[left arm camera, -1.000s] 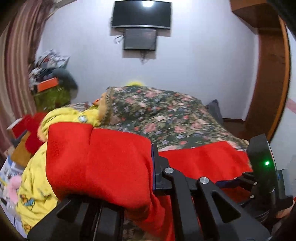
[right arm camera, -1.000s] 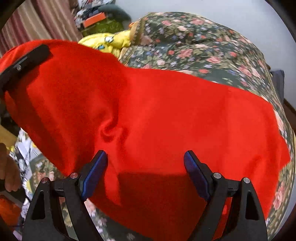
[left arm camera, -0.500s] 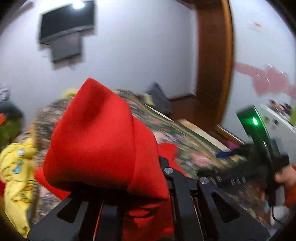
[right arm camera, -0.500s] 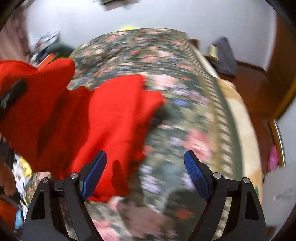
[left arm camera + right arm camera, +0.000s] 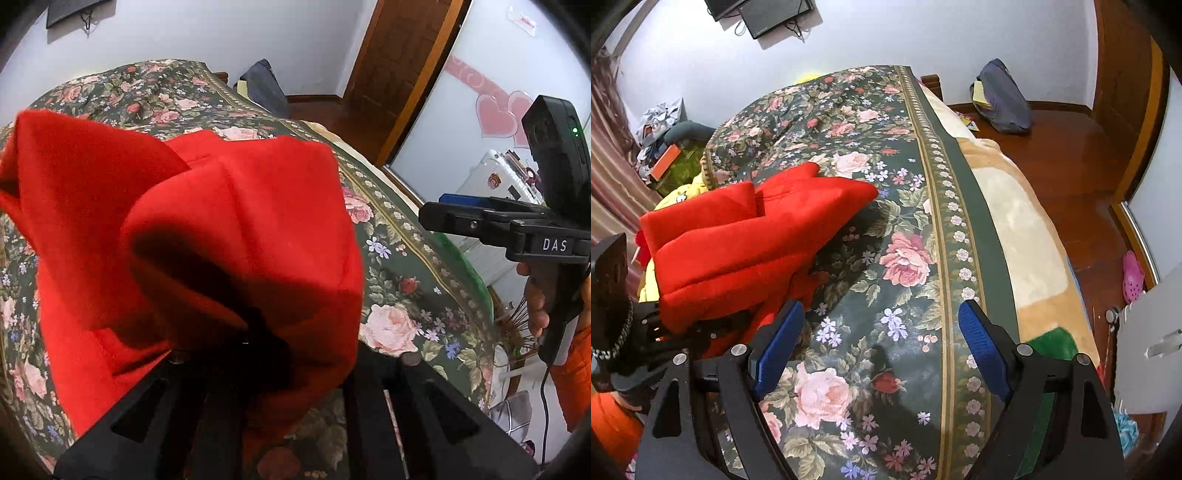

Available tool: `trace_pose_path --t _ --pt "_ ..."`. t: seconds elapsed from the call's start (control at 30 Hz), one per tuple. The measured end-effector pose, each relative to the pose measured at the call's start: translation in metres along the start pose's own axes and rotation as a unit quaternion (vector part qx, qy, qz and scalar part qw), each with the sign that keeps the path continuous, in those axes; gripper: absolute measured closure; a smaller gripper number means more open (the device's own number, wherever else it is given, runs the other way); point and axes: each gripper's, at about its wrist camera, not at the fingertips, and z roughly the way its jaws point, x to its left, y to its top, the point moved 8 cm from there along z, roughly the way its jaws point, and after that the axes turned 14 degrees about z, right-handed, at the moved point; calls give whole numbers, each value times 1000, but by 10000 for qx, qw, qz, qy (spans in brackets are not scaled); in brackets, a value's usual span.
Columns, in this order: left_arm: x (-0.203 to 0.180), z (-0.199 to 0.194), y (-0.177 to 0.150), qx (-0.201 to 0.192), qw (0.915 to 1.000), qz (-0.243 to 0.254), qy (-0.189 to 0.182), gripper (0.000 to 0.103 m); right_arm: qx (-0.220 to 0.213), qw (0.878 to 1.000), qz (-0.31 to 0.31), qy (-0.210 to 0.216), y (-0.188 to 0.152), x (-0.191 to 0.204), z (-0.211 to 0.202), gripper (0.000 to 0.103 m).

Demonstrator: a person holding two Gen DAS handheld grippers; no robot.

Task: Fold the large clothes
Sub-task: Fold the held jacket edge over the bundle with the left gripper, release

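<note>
The red garment [image 5: 236, 236] is draped in a bunched fold over the left gripper [image 5: 266, 354], whose jaws are hidden beneath the cloth; they have just been opening a little, with the fabric between them, and whether the pads still press on it cannot be told. In the right wrist view the garment [image 5: 746, 236] is seen folded over on itself at the left of the bed [image 5: 934, 236], one corner reaching toward the middle of the floral cover. The right gripper [image 5: 882, 343] is held with its jaws wide and nothing between them, above bare cover to the right of the cloth.

The step in hand is judged to be the laying down of the fold. It is best done if the carried edge is lowered flat onto the layer beneath before the grip is fully let go, so that no lump is trapped. The free right gripper could then be brought in to press and smooth the crease, and the edges squared against each other
</note>
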Motion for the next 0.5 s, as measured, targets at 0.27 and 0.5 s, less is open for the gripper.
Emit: trace_pose_path --t 0.27,0.5 --pt "-18 -38 3 -258 9990 299 217 39 -260 9994 -212 122 -2 24 -19 20" --pt "18 -90 -2 -707 9949 -137 704 26 -548 9960 -666 224 -3 65 -38 20"
